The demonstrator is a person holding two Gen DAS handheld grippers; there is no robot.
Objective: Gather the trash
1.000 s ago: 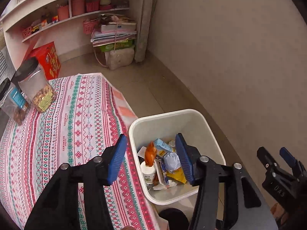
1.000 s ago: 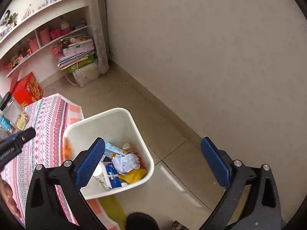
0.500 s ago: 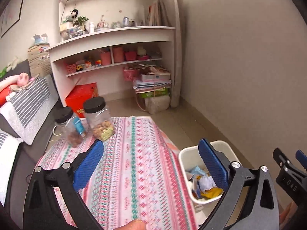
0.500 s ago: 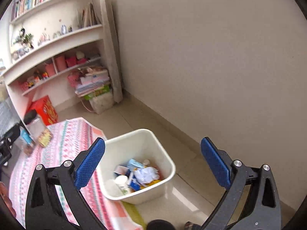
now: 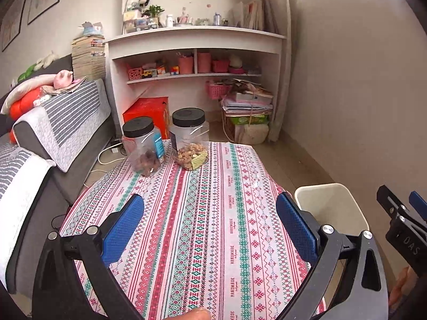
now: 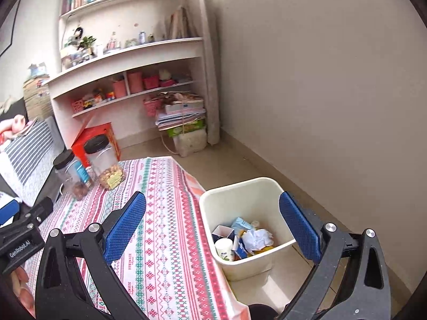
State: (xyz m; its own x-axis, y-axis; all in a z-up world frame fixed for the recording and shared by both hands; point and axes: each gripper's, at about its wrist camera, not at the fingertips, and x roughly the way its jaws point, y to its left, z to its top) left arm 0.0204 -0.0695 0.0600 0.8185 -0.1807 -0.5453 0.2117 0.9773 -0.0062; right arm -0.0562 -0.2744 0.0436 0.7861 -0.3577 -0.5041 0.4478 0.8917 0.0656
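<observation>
A white trash bin (image 6: 246, 189) stands on the floor at the table's right edge; it also shows in the left wrist view (image 5: 331, 205). Inside lie crumpled white paper (image 6: 257, 237), a blue carton (image 6: 241, 224), a small white cup (image 6: 224, 248) and other wrappers. My left gripper (image 5: 210, 224) is open and empty above the patterned tablecloth (image 5: 213, 213). My right gripper (image 6: 213, 224) is open and empty, above the table edge and the bin. No loose trash shows on the cloth.
Two clear jars with black lids (image 5: 142, 146) (image 5: 189, 138) stand at the table's far end. A grey sofa (image 5: 53, 122) runs along the left. White shelves (image 5: 194, 53), a red box (image 5: 148, 112) and a stack of papers (image 5: 248, 106) stand beyond.
Both grippers have risen and tilted up from over the bin. The left one has opened wider and swung left over the table. The bin's trash has dropped out of the left view.
</observation>
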